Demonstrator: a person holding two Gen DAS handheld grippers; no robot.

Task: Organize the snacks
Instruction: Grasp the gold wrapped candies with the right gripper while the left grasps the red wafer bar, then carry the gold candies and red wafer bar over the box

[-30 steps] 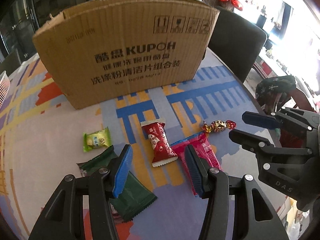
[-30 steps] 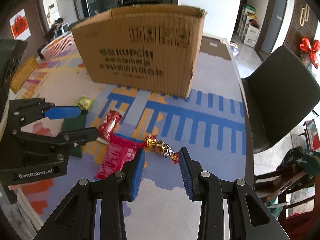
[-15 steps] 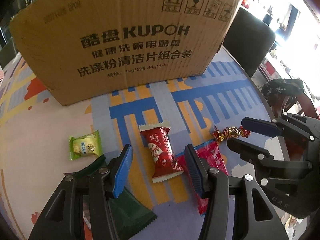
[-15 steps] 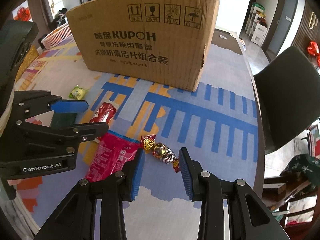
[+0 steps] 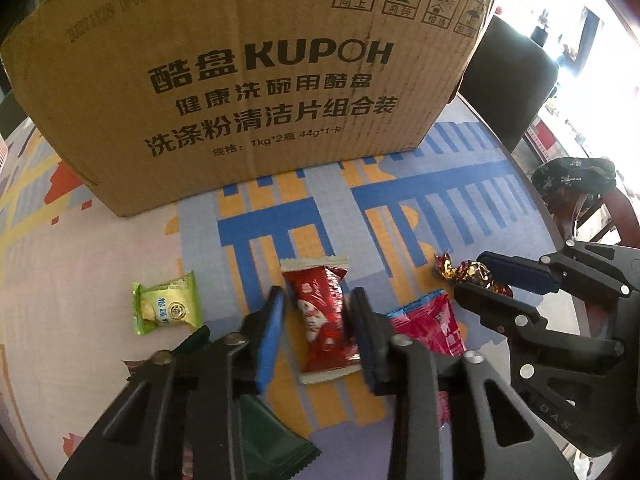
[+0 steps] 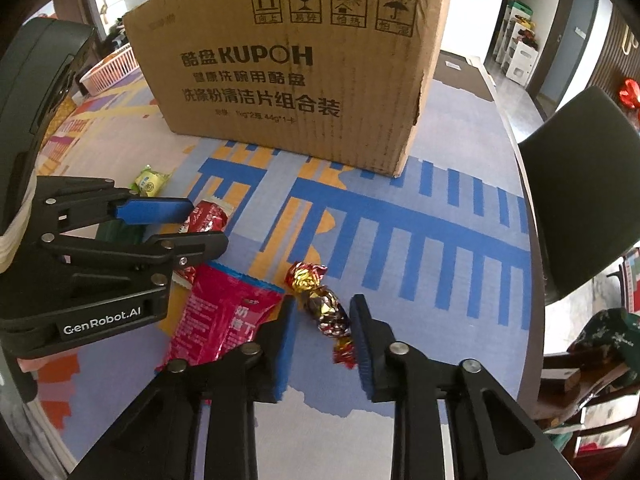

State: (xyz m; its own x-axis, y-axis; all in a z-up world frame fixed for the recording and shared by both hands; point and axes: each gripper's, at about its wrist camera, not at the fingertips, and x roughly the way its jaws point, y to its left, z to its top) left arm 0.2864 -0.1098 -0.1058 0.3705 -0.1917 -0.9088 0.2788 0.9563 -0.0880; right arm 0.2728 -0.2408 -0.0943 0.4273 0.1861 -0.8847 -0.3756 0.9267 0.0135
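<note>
The counter (image 6: 460,360) edge curves close on the right beside a black chair (image 6: 580,200); the cardboard box (image 5: 248,80) walls the far side. Both grippers tilt steeply down, jaws closing: left gripper (image 5: 318,334) around the red candy packet (image 5: 324,320), right gripper (image 6: 322,330) around the foil-wrapped candy (image 6: 326,308).

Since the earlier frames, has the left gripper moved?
Yes. The left gripper has come forward toward the cardboard box, and its jaws are closing around the red candy.
</note>
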